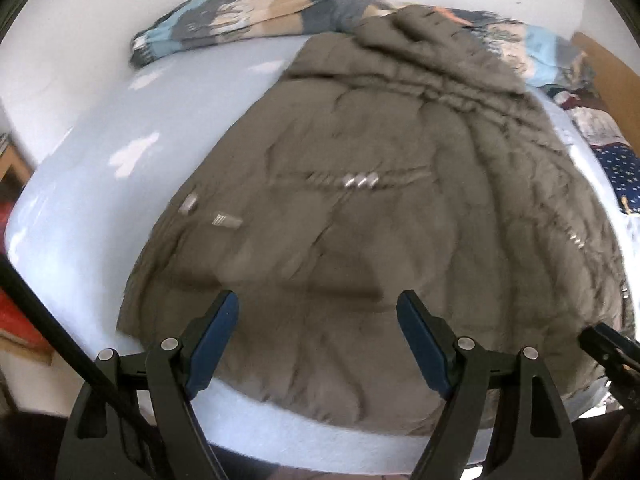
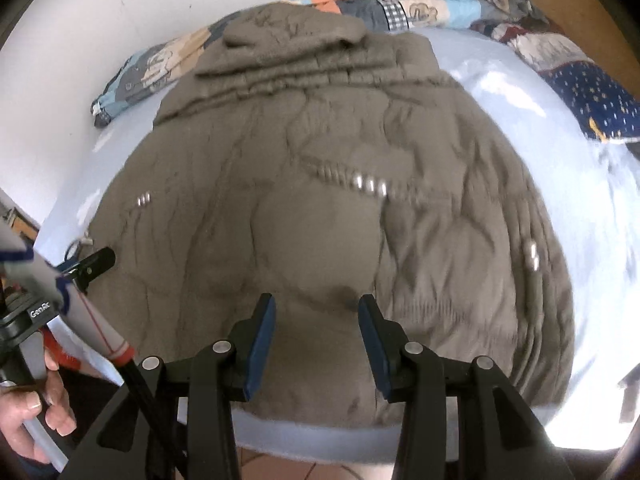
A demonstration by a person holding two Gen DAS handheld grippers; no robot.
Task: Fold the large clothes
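Note:
A large olive-brown quilted coat [image 1: 380, 208] lies spread on a pale blue bed sheet [image 1: 100, 184], with its hood bunched at the far end and its metal snaps showing. My left gripper [image 1: 318, 306] hovers open over the coat's near hem with nothing between its blue pads. In the right wrist view the same coat [image 2: 320, 160] fills the middle. My right gripper [image 2: 317, 304] is open, its jaws narrower, above the near hem and empty. The left gripper's tip [image 2: 96, 260] shows at the coat's left edge. The picture is blurred by motion.
A patchwork blanket [image 1: 248, 20] lies along the white wall behind the coat. Navy dotted fabric [image 2: 592, 96] and other clothes pile up at the right. A hand [image 2: 40, 412] holds the left gripper's handle. Tiled floor [image 2: 304, 468] shows below the bed's near edge.

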